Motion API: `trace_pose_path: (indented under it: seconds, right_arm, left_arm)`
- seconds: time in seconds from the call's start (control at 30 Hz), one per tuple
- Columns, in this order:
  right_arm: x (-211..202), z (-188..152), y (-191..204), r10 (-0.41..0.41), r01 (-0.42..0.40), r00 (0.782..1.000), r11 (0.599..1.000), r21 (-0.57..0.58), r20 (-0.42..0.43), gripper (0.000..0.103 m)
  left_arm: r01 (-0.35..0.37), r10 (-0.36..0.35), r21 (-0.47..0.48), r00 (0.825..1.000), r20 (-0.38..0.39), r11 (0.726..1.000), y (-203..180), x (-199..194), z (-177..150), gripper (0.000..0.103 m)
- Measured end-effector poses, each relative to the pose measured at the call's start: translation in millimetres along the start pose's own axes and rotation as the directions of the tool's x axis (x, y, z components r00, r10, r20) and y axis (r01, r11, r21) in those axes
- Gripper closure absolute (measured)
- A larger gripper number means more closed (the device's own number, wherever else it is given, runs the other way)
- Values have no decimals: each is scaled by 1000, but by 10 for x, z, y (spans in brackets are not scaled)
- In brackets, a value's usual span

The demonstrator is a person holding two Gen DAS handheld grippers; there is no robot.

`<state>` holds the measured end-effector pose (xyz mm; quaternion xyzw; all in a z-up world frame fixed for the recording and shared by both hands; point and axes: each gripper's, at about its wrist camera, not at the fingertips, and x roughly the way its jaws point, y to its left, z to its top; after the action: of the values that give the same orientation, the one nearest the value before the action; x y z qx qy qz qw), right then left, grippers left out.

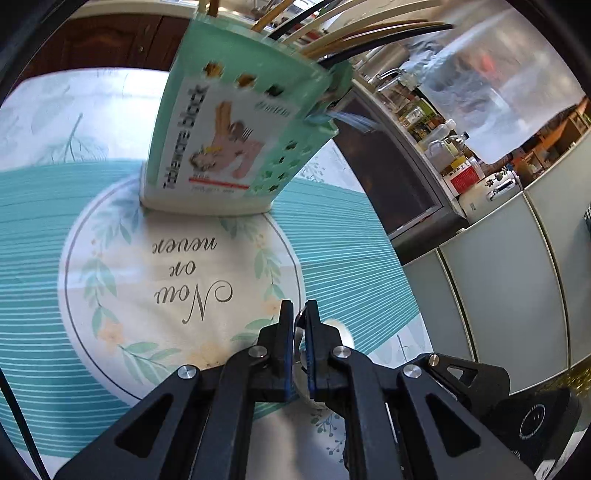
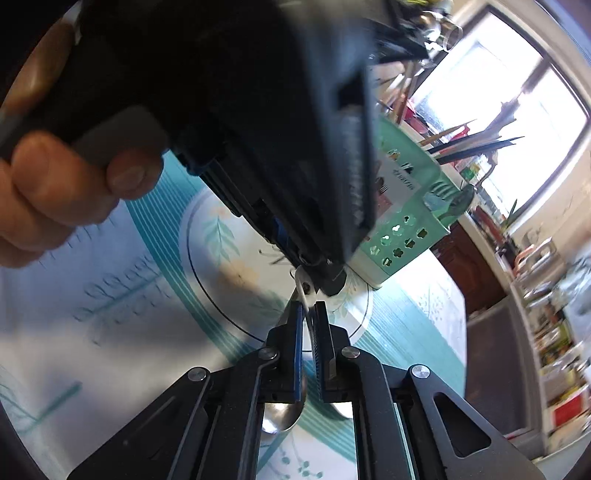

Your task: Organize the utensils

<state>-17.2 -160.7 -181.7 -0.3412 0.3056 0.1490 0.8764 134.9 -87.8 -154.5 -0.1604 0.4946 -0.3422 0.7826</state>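
Note:
A mint-green utensil holder stands on the table with chopsticks sticking out of its top. My left gripper points at it from a short way back, shut on a thin pale spoon handle. In the right wrist view the left gripper fills the upper middle, held by a hand. Just below and behind it, my right gripper is shut on a metal spoon. The spoon's bowl hangs under the fingers, and its handle end reaches the left gripper's fingertips.
A teal-striped tablecloth with a round printed motif covers the table. A counter crowded with bottles and grey cabinets lie off the table's right edge. A second pale rounded shape shows under the right gripper.

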Motion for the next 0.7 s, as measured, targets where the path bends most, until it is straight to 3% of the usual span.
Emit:
trace_pose_path:
  seconds: [0.3, 0.43, 0.63, 0.7]
  right_arm:
    - [-522, -45, -256, 69, -80, 993, 989, 125, 93, 100]
    - [-598, -225, -385, 130, -156, 985, 953, 260, 115, 100]
    - [-582, -350, -881, 236, -302, 952, 814, 497, 193, 100]
    - [-629, -364, -1093, 260, -352, 936, 738, 576, 238, 100]
  left_arm:
    - [-71, 69, 24, 996, 63, 997, -78, -421, 57, 100]
    - [-88, 87, 14, 994, 69, 996, -66, -506, 59, 100]
    - [-127, 122, 50, 987, 107, 991, -220, -634, 122, 100]
    - [-159, 145, 90, 980, 139, 983, -334, -724, 192, 100]
